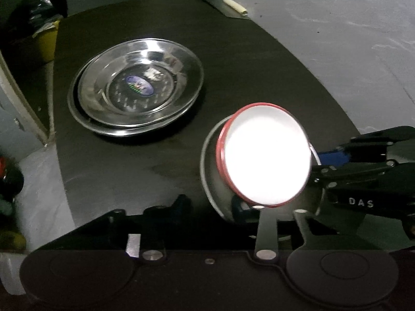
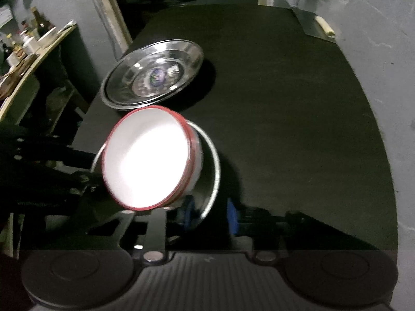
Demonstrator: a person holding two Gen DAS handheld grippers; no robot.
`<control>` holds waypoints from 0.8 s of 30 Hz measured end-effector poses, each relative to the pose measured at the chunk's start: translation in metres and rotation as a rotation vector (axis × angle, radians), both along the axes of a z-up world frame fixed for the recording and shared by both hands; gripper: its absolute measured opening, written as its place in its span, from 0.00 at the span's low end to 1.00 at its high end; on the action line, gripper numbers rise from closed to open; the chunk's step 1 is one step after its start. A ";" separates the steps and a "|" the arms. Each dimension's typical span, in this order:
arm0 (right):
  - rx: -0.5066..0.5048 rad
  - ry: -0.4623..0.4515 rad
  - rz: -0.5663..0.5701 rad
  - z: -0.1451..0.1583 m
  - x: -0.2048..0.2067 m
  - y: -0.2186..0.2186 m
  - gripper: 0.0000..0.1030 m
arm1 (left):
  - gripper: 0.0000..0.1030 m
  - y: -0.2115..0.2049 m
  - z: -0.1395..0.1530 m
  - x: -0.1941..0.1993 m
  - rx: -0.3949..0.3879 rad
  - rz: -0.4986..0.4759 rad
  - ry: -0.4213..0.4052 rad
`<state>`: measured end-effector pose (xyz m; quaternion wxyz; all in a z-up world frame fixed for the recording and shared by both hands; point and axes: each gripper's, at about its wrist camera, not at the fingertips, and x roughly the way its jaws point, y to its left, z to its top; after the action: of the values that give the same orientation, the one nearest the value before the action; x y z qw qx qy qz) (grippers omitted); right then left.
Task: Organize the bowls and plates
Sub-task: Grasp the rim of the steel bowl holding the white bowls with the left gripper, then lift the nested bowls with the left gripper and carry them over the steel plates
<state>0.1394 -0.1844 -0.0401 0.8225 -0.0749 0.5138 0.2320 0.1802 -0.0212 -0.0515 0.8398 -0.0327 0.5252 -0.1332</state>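
Note:
A white bowl with a red rim (image 1: pixel 264 155) sits tilted inside a steel bowl (image 1: pixel 210 165) at the near right of the black table (image 1: pixel 246 64). It also shows in the right wrist view (image 2: pixel 147 160), inside the steel bowl (image 2: pixel 214 171). My right gripper (image 1: pixel 319 163) grips the bowls' right edge; its blue pads (image 2: pixel 233 217) stand either side of the steel rim. My left gripper (image 1: pixel 215 204) is near the bowls' near edge; its right finger looks to touch the rim, its grip unclear. Two stacked steel plates (image 1: pixel 135 96) lie at the far left, also in the right wrist view (image 2: pixel 153 75).
A metal scraper with a pale handle (image 2: pixel 315 24) lies at the table's far right corner. A cluttered shelf with bottles (image 2: pixel 28 44) stands left of the table. A yellow bin (image 1: pixel 46 41) sits beyond the left edge. Grey floor surrounds the table.

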 end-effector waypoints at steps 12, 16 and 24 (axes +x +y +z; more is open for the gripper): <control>0.037 0.025 -0.020 -0.001 0.001 -0.004 0.20 | 0.24 0.003 -0.004 0.000 -0.057 -0.001 0.005; 0.042 0.028 -0.024 -0.002 0.001 -0.005 0.20 | 0.24 0.003 -0.005 0.001 -0.061 -0.004 0.012; 0.053 0.041 -0.031 -0.003 0.001 -0.006 0.20 | 0.24 0.001 -0.007 0.002 -0.061 -0.010 0.018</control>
<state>0.1402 -0.1903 -0.0435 0.8170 -0.0401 0.5255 0.2341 0.1826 -0.0198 -0.0584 0.8330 -0.0570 0.5286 -0.1531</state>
